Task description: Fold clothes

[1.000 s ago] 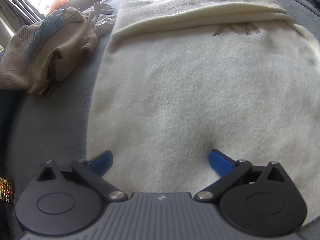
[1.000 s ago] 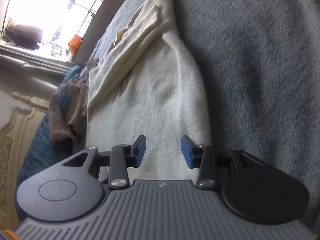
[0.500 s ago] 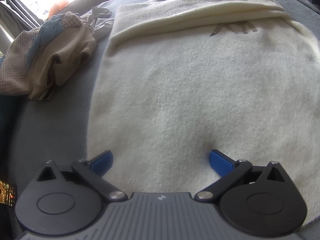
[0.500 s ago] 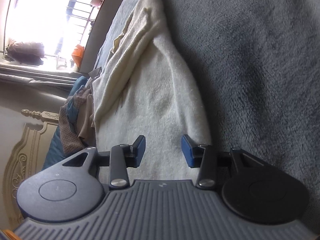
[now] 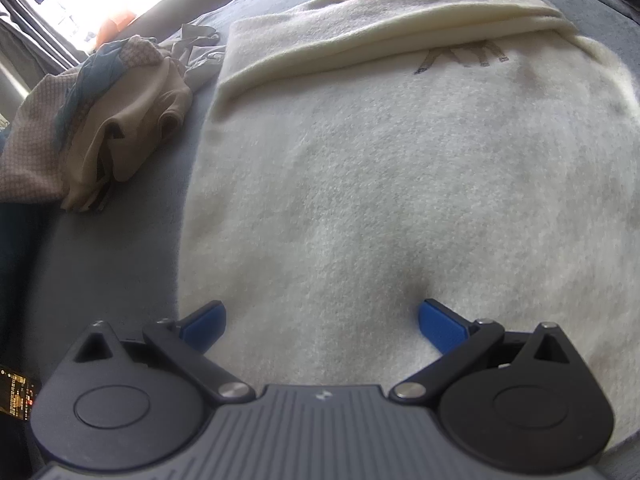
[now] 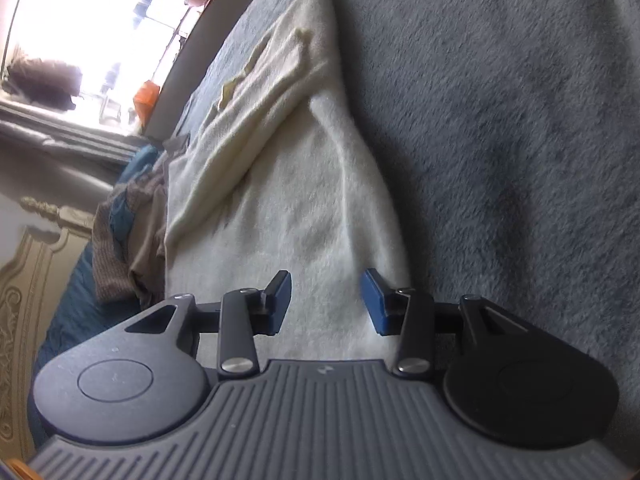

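Both pairs of jaws stand apart with nothing pinched: the left gripper has its blue pads spread wide over the near part of the cream sweater, and the right gripper holds a narrower gap above the same garment's near right edge, fleece showing between the pads but not pressed by them. Whether any pad tip rests on the cloth I cannot tell, though a small dimple sits just ahead of the left gripper's right pad. The sweater lies flat on the grey bed cover, with its far part already turned over into a layered band across the top, a dark printed mark showing just below that band. So I judge one fold done and the body still laid out full width; the near hem looks like the next thing to lift and bring toward the band. To the left a crumpled heap of beige and patterned clothes sits just beside the sweater, unfolded, so more work waits there
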`<control>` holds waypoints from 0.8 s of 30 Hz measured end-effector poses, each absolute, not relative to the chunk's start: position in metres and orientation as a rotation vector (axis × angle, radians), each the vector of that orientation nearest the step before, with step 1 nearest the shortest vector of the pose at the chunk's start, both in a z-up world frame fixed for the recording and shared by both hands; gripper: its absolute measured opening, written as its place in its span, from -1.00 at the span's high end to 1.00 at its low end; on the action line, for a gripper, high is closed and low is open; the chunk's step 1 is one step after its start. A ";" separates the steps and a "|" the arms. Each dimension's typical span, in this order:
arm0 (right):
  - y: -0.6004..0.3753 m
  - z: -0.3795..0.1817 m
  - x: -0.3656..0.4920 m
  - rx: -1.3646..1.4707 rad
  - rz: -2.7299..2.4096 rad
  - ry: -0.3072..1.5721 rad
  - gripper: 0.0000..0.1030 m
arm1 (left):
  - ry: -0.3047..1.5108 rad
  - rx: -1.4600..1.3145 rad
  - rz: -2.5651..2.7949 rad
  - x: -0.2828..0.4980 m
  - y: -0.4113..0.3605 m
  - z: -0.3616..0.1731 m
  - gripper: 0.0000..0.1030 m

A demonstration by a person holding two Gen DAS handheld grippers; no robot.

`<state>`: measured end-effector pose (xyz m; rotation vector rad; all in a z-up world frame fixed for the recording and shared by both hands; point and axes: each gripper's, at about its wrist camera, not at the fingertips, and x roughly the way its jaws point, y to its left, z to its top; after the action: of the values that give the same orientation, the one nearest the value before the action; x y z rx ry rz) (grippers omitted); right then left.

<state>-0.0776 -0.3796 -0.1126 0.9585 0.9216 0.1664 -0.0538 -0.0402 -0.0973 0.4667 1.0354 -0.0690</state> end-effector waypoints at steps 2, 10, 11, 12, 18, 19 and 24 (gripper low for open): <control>-0.380 -0.115 -0.083 0.981 0.185 0.939 0.25 | 1.036 0.468 -0.073 -0.053 -0.039 -0.098 -1.00; -0.392 -0.111 -0.109 1.072 0.180 0.941 0.26 | 1.034 0.465 -0.072 -0.054 -0.039 -0.098 -1.00; -0.397 -0.107 -0.109 1.053 0.157 0.919 0.26 | 1.034 0.464 -0.071 -0.054 -0.039 -0.098 -1.00; -0.402 -0.102 -0.108 1.031 0.132 0.896 0.25 | 1.033 0.464 -0.070 -0.054 -0.039 -0.098 -1.00; -0.416 -0.116 -0.096 1.048 0.075 0.944 0.24 | 1.029 0.479 -0.069 -0.056 -0.040 -0.097 -1.00; -0.412 -0.119 -0.099 1.064 0.096 0.954 0.24 | 1.030 0.478 -0.068 -0.056 -0.040 -0.097 -1.00; -0.393 -0.132 -0.118 1.148 0.188 0.997 0.24 | 1.035 0.473 -0.068 -0.055 -0.040 -0.097 -1.00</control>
<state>-0.1175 -0.3927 -0.1323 1.1484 0.9969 0.1880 -0.0548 -0.0402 -0.0969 0.4733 1.0353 -0.0677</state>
